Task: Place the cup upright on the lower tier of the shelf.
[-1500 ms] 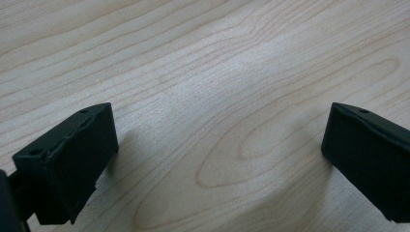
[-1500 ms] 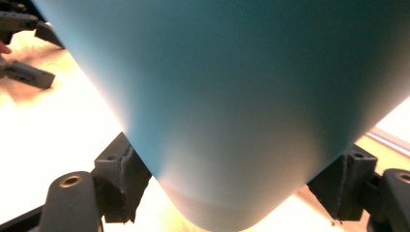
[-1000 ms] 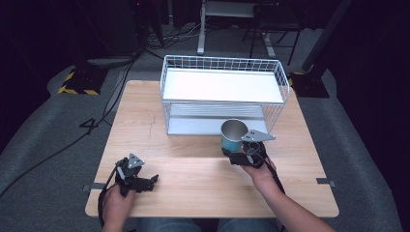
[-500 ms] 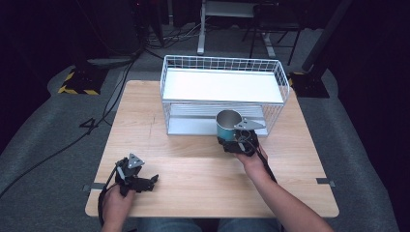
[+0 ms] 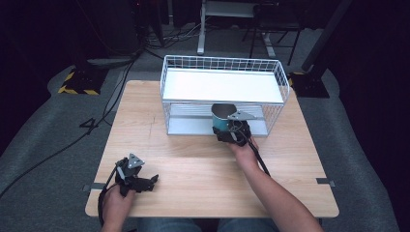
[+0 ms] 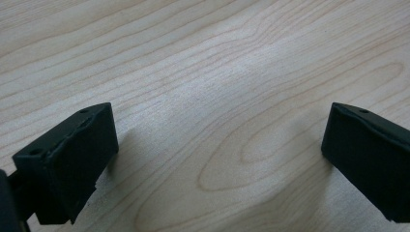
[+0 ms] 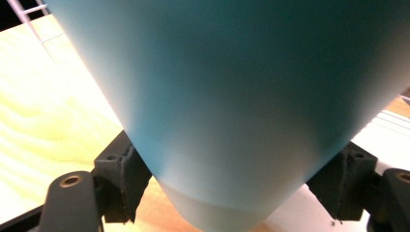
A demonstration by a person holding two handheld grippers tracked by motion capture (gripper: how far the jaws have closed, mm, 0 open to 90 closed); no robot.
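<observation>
While the right gripper [image 5: 231,129] is clamped on the teal cup [image 5: 221,118], one jaw pressed to each side of its lower wall, the step in hand looks like setting that cup into the lower tier of the white wire rack [image 5: 222,94]. The cup is at the rack's front opening, just under the edge of the white upper shelf [image 5: 220,85], and whether it rests on anything I cannot tell. To do this well, I judge the cup should go in low and level, its rim kept below the shelf edge and away from the front wires, and the jaws should part only once its base sits flat on the lower tray.

The left gripper [image 5: 138,180] waits near the front left corner of the bench [image 5: 145,135], jaws apart with bare wood between them, well away from the rack.

That bench is pale wood with a plain grain, and the rack stands at its far side. Around it lies grey carpet; behind, the room is dark, with cables on the floor, a yellow-and-black striped block [image 5: 77,81] to the left, and metal stand legs beyond the rack.
</observation>
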